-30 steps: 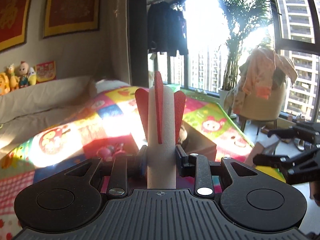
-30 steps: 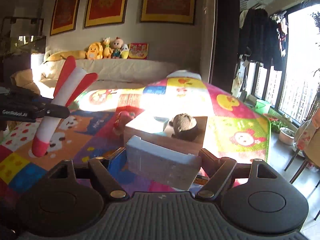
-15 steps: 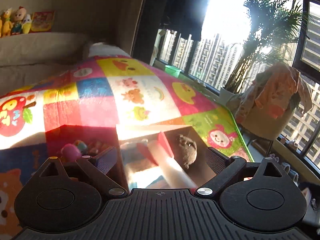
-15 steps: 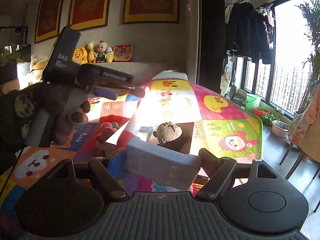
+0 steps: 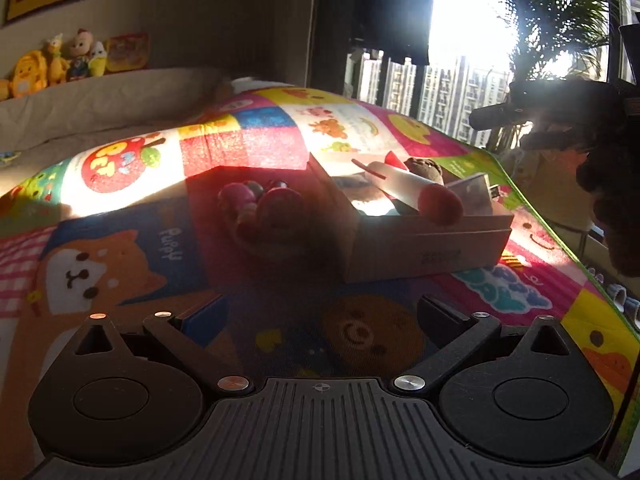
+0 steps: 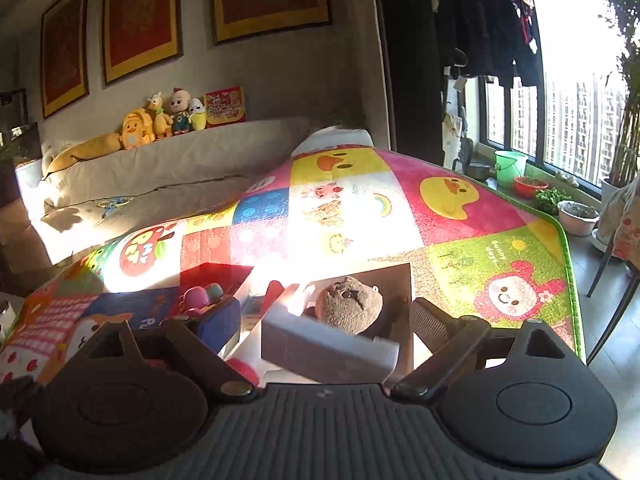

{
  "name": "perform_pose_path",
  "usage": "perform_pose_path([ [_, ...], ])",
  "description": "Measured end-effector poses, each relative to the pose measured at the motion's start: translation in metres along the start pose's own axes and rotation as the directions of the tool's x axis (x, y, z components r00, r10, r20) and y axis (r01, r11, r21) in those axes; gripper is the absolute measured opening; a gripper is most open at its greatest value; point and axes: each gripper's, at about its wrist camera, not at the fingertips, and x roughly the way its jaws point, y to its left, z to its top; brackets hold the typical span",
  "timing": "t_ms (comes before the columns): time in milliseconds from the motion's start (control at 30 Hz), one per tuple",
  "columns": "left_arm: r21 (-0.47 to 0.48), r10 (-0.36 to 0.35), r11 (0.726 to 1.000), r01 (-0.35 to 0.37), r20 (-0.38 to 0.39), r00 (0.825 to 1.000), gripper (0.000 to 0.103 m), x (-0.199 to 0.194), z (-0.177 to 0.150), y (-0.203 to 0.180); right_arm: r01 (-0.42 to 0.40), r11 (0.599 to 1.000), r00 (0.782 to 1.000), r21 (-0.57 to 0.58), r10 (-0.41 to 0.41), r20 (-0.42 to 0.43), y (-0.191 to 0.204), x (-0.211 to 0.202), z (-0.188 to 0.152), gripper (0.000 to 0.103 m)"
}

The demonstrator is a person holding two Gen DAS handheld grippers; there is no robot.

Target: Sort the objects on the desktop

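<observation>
- Your left gripper (image 5: 320, 312) is spread and empty; the foam rocket (image 5: 408, 190) lies in the box (image 5: 424, 244).
- Your right gripper (image 6: 326, 320), jaws just widening, straddles the grey block (image 6: 328, 350) over the box (drop step); pull clear next.

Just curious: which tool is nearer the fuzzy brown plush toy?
Right. Right tool, jaws just opening around a grey block, is directly before the toy. Left tool, jaws just opened, empty, is back over the colourful mat, short of the cardboard box.

Foam rocket (image 5: 408, 192) now in the box (image 5: 424, 240), left claw (image 5: 320, 316) newly spread, empty.
</observation>
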Motion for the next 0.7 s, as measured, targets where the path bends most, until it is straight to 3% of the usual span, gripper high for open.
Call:
perform_pose_path([
  [100,-0.058,-0.031,0.998,0.030,-0.019,0.999,0.103,0.000,-0.009,0.009,-0.001,0.998,1.000,-0.057,0.002,0.024,0.015,-0.007,-0.016,0.087],
  [167,-0.066,-0.033,0.997,0.031,-0.022,0.999,0.103,0.001,-0.014,0.011,-0.013,0.993,1.000,-0.119,0.012,-0.008,0.027,-0.012,-0.033,0.055],
  [233,-0.069,-0.038,0.997,0.035,-0.039,0.999,0.103,0.006,-0.018,0.010,-0.070,0.987,0.996,-0.143,0.061,-0.067,0.037,-0.015,-0.049,0.045],
  [367,-0.077,-0.052,0.996,0.049,-0.043,0.998,0.103,0.006,-0.020,0.010,-0.073,0.979,0.994,-0.191,0.057,-0.089,0.056,-0.009,-0.061,0.041],
  [433,-0.078,-0.050,0.996,0.047,-0.033,0.998,0.103,0.004,-0.021,0.010,-0.111,0.977,0.989,-0.184,0.091,-0.113,0.060,0.004,-0.058,0.032],
  [467,-0.078,-0.050,0.996,0.047,-0.031,0.998,0.103,0.004,-0.021,0.010,-0.109,0.976,0.989,-0.187,0.089,-0.116,0.062,0.010,-0.054,0.021],
  [533,-0.076,-0.049,0.996,0.046,-0.031,0.998,0.103,0.004,-0.021,0.010,-0.021,0.972,0.996,-0.235,0.000,-0.092,0.067,0.027,-0.049,0.013],
  [633,-0.078,-0.050,0.996,0.047,-0.027,0.998,0.103,0.003,-0.021,0.010,0.072,0.976,0.989,-0.206,-0.096,-0.110,0.056,0.051,-0.040,0.013],
  [700,-0.086,-0.051,0.995,0.048,-0.032,0.998,0.103,0.005,-0.021,0.011,0.071,0.985,0.988,-0.156,-0.091,-0.126,0.043,0.054,-0.035,0.013],
])
